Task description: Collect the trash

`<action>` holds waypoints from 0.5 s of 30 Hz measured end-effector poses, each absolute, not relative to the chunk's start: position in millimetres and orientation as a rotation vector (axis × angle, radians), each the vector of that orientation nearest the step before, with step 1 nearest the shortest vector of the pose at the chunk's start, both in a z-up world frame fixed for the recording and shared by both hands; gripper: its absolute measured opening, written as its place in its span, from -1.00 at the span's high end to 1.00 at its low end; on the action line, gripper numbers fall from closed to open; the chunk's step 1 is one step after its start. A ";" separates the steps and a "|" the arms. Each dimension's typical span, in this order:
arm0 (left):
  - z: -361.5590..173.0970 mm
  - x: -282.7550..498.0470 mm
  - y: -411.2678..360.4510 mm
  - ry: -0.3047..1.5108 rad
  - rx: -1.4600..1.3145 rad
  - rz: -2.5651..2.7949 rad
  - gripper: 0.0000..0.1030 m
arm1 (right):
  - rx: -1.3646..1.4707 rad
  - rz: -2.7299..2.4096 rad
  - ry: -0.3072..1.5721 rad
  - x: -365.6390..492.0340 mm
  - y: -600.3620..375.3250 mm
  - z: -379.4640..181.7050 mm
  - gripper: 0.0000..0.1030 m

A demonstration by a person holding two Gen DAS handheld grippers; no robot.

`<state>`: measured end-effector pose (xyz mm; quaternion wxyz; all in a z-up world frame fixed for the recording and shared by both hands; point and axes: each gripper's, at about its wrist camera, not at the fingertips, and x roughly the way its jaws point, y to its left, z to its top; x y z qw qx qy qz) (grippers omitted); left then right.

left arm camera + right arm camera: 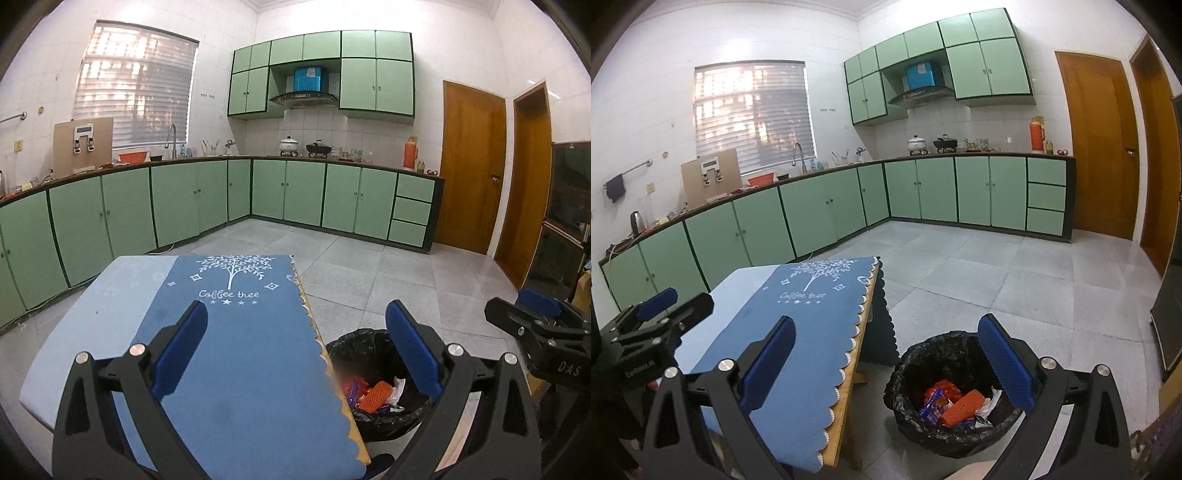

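Below right fingers (1004, 365): binned trash (956, 404).

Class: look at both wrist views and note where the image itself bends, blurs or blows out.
Left wrist view: the fisheye bows the counter and cabinet lines, the window blind is overexposed, and a blurred patch sits by the table edge beside the bin. Right wrist view: same curved lines and dark corners, bright window blind, but the trash in the bin is sharp.

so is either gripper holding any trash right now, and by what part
Nothing is held: the left gripper and right gripper are both open and empty.
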<state>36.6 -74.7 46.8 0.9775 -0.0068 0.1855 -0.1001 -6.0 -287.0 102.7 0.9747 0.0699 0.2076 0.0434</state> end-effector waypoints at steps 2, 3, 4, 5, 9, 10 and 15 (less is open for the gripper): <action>44.8 32.6 -76.1 0.365 -0.007 -0.199 -0.83 | 0.132 0.090 0.414 -7.1 -284.0 101.7 -0.88; 43.7 30.9 -76.3 0.357 -0.004 -0.197 -0.83 | 0.128 0.092 0.409 -8.0 -282.5 100.9 -0.88; 41.7 30.1 -76.9 0.353 0.000 -0.196 -0.83 | 0.125 0.091 0.404 -8.8 -281.5 99.7 -0.88; 40.4 29.9 -78.3 0.356 0.001 -0.197 -0.83 | 0.124 0.090 0.401 -9.2 -281.0 98.4 -0.88; 31.6 27.4 -80.7 0.353 0.004 -0.202 -0.83 | 0.127 0.085 0.402 -9.0 -278.6 90.4 -0.88; 29.5 27.2 -81.5 0.351 0.005 -0.202 -0.83 | 0.126 0.082 0.401 -9.0 -279.3 88.4 -0.88; 18.1 29.2 -86.7 0.358 0.008 -0.202 -0.83 | 0.134 0.068 0.417 -5.1 -284.6 74.6 -0.88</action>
